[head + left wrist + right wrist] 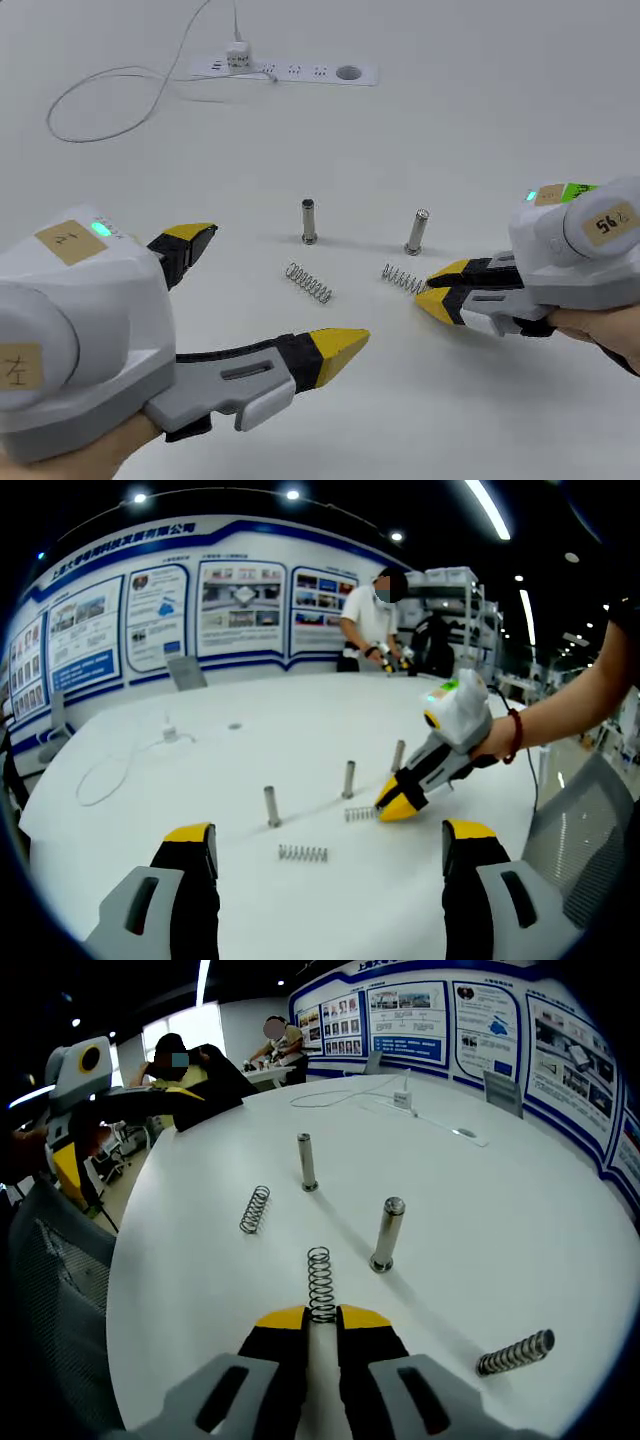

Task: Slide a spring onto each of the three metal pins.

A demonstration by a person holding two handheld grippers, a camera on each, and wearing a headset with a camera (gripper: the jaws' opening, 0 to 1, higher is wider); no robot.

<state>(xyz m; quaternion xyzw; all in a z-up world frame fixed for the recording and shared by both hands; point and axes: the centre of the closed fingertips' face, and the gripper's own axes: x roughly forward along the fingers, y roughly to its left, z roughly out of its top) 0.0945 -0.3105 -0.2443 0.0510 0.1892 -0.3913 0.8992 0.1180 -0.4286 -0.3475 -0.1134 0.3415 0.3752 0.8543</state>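
Near clamped spring [320,1285], spring-covered pin [515,1353]

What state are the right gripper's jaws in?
Shut on a small steel coil spring: the right gripper pinches its near end.

**White housings, yellow-tipped jaws**

The left hand-held gripper [283,286] and right hand-held gripper [425,290] share bulky white-and-grey plastic housings and black jaws with pointed yellow tips. Each carries tan handwritten paper labels [70,242] and a glowing green light [100,228]. A red cord bracelet [515,736] circles the right wrist.
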